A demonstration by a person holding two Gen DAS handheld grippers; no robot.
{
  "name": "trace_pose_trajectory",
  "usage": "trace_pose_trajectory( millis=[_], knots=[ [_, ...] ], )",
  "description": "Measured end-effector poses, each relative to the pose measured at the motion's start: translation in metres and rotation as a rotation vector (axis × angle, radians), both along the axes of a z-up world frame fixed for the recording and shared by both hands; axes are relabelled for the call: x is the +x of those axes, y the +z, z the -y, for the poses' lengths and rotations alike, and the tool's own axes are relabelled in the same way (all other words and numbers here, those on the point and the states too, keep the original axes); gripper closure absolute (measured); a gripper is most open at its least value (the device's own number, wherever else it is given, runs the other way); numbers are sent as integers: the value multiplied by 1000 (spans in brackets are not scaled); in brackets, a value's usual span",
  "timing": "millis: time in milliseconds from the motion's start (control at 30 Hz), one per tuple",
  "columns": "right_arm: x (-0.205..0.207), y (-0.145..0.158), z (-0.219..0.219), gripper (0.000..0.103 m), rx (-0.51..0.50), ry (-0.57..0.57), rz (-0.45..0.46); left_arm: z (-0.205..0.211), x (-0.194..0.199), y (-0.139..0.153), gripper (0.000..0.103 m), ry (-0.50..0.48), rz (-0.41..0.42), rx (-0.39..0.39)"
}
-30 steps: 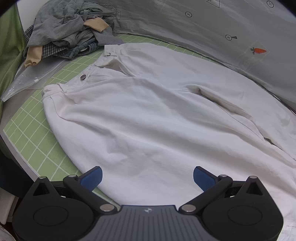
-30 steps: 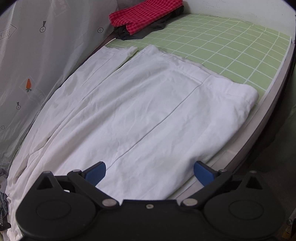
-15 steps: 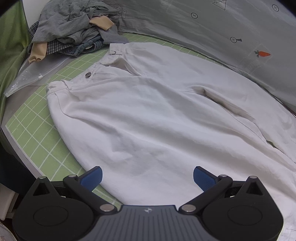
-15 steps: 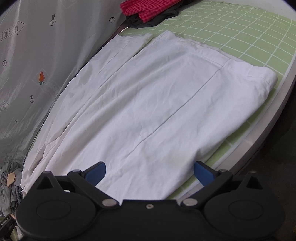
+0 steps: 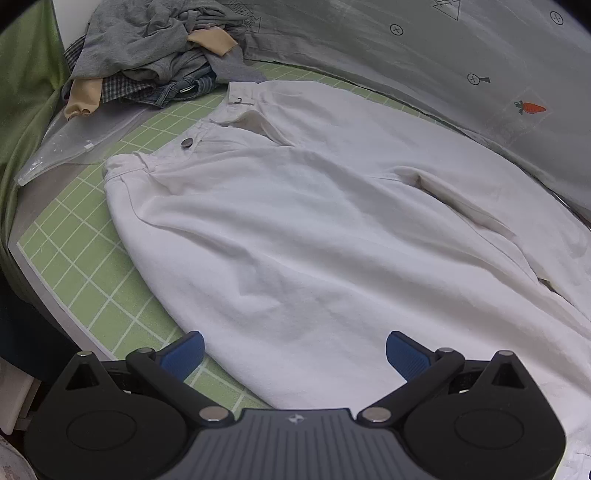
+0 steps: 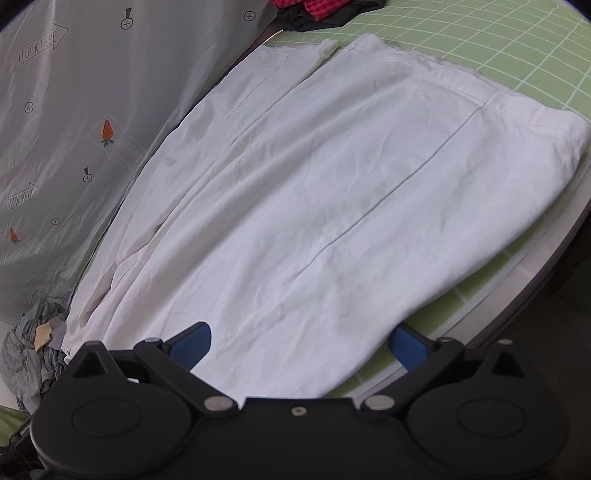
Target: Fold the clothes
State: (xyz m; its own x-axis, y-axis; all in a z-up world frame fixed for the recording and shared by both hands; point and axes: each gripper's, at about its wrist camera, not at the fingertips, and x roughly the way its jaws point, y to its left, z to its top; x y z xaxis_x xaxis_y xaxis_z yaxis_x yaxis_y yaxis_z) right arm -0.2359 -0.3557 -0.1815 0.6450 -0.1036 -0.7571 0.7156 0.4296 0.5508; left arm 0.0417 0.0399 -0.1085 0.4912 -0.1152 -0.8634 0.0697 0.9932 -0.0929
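White trousers (image 5: 314, 221) lie spread flat on the green grid mat (image 5: 74, 251), waistband and metal button (image 5: 187, 141) toward the far left in the left wrist view. Their leg ends (image 6: 406, 122) reach toward the far right of the mat in the right wrist view. My left gripper (image 5: 294, 352) hovers open over the near edge of the upper leg cloth, nothing between its blue pads. My right gripper (image 6: 299, 343) is open too, low over the near edge of the trousers (image 6: 314, 206), its right pad (image 6: 408, 347) beside the cloth's edge.
A heap of grey, plaid and denim clothes (image 5: 147, 55) sits at the far left end beside a clear plastic sheet (image 5: 74, 136). A red checked garment (image 6: 317, 7) lies at the far right end. A grey printed curtain (image 6: 92, 110) runs along the back. The table edge (image 6: 517, 273) drops off near me.
Both grippers have moved in closer and lower over the trousers; the right one has swung left, so the red garment slid to the top edge. Both stayed open; the cloth has not moved.
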Motion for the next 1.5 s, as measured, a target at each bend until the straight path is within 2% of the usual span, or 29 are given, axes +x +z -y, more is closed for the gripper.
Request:
trace_pose_trajectory(
  millis=[267, 433, 567, 667, 867, 967, 1100, 1200, 1300, 1500],
  knots=[
    [13, 2, -12, 0, 3, -25, -28, -25, 16, -6, 0, 40, -24, -16],
    [10, -3, -13, 0, 86, -150, 57, -43, 35, -11, 0, 63, -44, -23],
    [5, -5, -19, 0, 142, -276, 100, -73, 53, -12, 0, 160, -59, -77],
    [11, -4, -26, 0, 153, -288, 88, -96, 69, -19, 0, 238, -83, -126],
    [28, -3, -33, 0, 147, -299, 63, -127, 93, -31, 0, 332, -100, -118],
    [26, -3, -35, 0, 149, -345, 67, -142, 106, -40, 2, 362, -108, -122],
    [14, -7, -35, 0, 197, -489, 133, -151, 120, -45, 12, 362, -113, -127],
    [10, -8, -31, 0, 189, -565, 140, -155, 127, -49, 24, 366, -116, -147],
    [7, -6, -25, 0, 149, -627, 118, -158, 135, -50, 31, 383, -115, -162],
    [0, -4, 3, 0, 53, -716, 58, -160, 150, -50, 33, 429, -105, -171]
  ],
)
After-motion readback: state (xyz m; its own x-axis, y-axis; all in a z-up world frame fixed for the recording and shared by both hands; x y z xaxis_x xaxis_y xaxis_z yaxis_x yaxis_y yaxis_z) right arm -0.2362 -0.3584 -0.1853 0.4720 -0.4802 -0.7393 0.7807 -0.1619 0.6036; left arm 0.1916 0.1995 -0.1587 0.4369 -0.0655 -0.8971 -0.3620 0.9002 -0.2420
